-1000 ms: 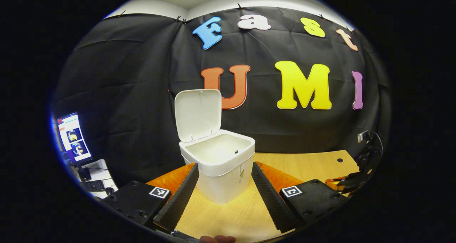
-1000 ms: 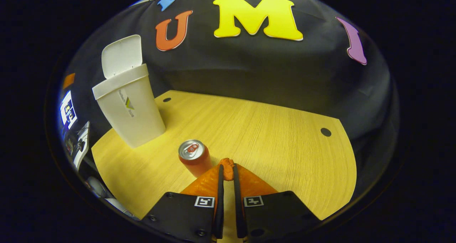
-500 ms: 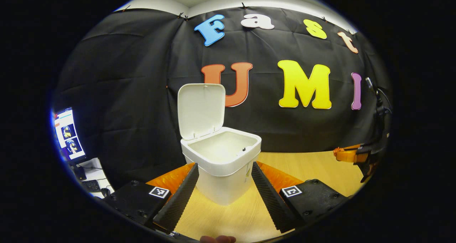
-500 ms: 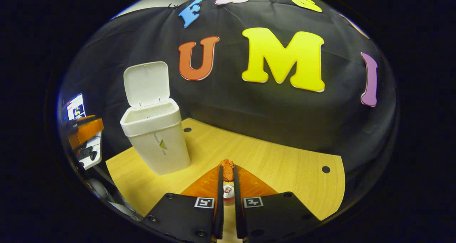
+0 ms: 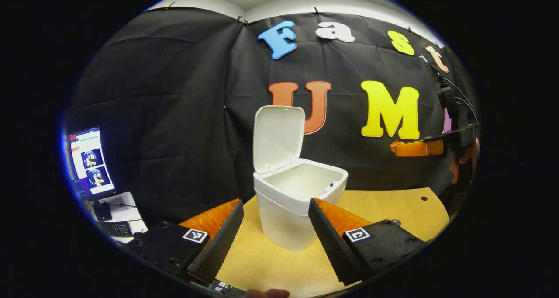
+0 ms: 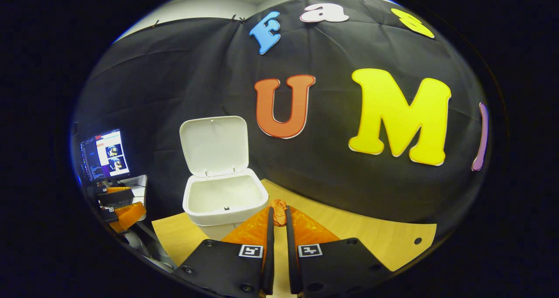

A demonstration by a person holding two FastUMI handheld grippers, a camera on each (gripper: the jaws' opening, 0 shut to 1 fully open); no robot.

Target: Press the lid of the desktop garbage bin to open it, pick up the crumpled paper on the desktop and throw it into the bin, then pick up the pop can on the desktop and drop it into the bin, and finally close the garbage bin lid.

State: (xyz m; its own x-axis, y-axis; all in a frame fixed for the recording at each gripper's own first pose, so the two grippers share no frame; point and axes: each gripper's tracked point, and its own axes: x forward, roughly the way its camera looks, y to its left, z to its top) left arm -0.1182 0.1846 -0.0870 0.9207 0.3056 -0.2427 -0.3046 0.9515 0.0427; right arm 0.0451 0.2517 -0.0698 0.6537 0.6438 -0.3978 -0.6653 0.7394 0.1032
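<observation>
The white bin (image 5: 293, 221) stands on the wooden table (image 5: 388, 206) with its lid (image 5: 278, 137) hinged upright. My left gripper (image 5: 275, 204) is open just in front of the bin, one finger low on each side. In the right gripper view, my right gripper (image 6: 278, 218) is shut on an orange crumpled paper (image 6: 278, 205), raised above the table near the right of the bin (image 6: 225, 199); the lid (image 6: 214, 145) stands behind. From the left gripper view, the right gripper (image 5: 415, 148) hangs high at the right, held by a hand (image 5: 465, 158).
A monitor (image 5: 89, 162) and keyboard (image 5: 115, 228) sit on a side desk at the far left. The table's far edge meets the black cloth wall. The left gripper (image 6: 124, 210) shows low at the left in the right gripper view.
My right gripper has lifted the crumpled paper away from the red can and moved toward the bin. The left gripper has shifted a little, so the bin sits further right in its view.
</observation>
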